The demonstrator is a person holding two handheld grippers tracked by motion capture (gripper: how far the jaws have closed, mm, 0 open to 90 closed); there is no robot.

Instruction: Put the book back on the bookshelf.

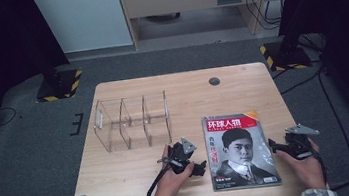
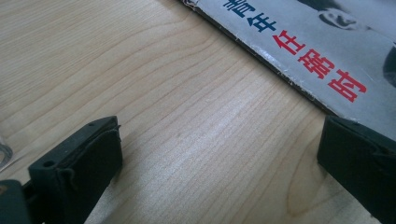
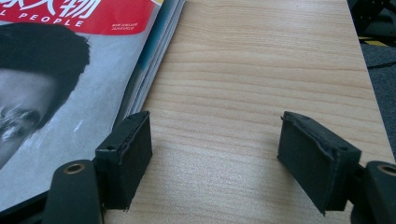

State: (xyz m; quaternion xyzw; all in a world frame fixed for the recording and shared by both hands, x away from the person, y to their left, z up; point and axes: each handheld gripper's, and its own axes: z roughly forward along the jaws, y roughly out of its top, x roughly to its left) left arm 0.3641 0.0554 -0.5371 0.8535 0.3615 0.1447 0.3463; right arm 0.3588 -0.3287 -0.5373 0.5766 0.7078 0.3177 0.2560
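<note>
Magazine lies flat, cover up, on the near right part of the counter, not lifted, no corner raised as far as I can see. Left gripper sits just beside its left edge; in the left gripper view the jaws stand wide apart with bare wood between them, one jaw right at or over the magazine edge, can't tell if it touches. Right gripper is at the right edge; in the right gripper view its jaws are also apart, nothing between them but counter, the one jaw close against the page stack of the magazine. So neither gripper grips anything. Clear acrylic organizer with three compartments lies further back on the left, well apart from the magazine, looks empty. My read: start of the job, both grippers flanking the magazine, approach more or less done, grasp not yet made. Left to do: pinch an edge, lift, and likely move it toward the organizer, though that destination is a guess.
</note>
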